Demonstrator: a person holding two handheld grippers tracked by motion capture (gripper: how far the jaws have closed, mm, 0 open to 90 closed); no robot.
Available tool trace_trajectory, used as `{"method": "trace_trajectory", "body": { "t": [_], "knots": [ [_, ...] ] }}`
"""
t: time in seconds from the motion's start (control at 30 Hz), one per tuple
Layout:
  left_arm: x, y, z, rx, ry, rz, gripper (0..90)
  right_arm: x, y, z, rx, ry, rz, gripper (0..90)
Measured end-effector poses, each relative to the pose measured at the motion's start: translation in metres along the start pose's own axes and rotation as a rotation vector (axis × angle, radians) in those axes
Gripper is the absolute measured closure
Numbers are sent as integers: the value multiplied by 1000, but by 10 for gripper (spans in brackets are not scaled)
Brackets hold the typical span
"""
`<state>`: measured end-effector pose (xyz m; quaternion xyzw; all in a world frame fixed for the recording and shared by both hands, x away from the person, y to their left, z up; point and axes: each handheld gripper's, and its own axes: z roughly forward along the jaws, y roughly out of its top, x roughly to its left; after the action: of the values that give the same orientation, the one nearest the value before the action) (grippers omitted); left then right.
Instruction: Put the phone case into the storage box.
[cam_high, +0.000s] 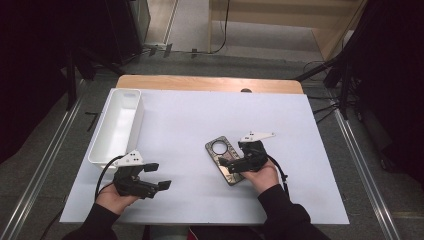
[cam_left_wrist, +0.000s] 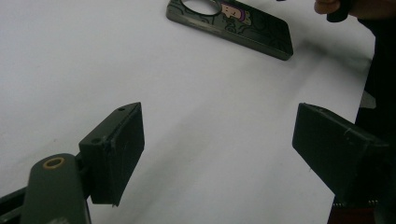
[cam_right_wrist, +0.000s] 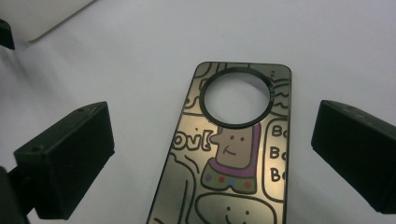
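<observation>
A white sheet covers the tabletop (cam_high: 200, 115) almost to its edges, leaving a strip of bare wood along the far side; most of the sheet is open room, widest across the middle and the far right; a white bin (cam_high: 119, 125), long and narrow, stands along the left edge of the sheet with its open top up, its near end just beyond the left gripper (cam_high: 156, 176); that gripper is held low over the near-left part of the sheet, its jaws spread wide with nothing between them, and in the left gripper view (cam_left_wrist: 218, 149) bare white surface lies between and ahead of the jaws; a phone case (cam_high: 223, 157) lies flat right of centre, printed side up, slanted so that its end with the round camera opening points away and to the left; in the right gripper view the case (cam_right_wrist: 233, 158) shows a cartoon figure in a purple collar and black outlined shapes on a tan ground, with the white sheet visible through the ring; the right gripper (cam_right_wrist: 212, 154) hovers over the near end of the case, jaws wide apart on either side of it and clear of its long edges; in the high view the right gripper (cam_high: 240, 161) covers the near part of the case; the two grippers are well apart, with clear sheet between them.
</observation>
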<state>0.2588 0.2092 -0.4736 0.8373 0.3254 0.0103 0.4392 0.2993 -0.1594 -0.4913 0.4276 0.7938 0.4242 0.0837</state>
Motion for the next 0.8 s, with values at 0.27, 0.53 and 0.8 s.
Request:
{"method": "trace_trajectory", "body": {
  "t": [0.27,0.53,0.8],
  "knots": [
    [0,0,0,-1,-1,2,166,-1,-6,6,16,-12,4,0],
    [0,0,0,0,-1,1,166,-1,-14,12,36,-25,10,0],
    [0,0,0,2,1,3,166,1,-19,18,57,-52,9,0]
  ]
}}
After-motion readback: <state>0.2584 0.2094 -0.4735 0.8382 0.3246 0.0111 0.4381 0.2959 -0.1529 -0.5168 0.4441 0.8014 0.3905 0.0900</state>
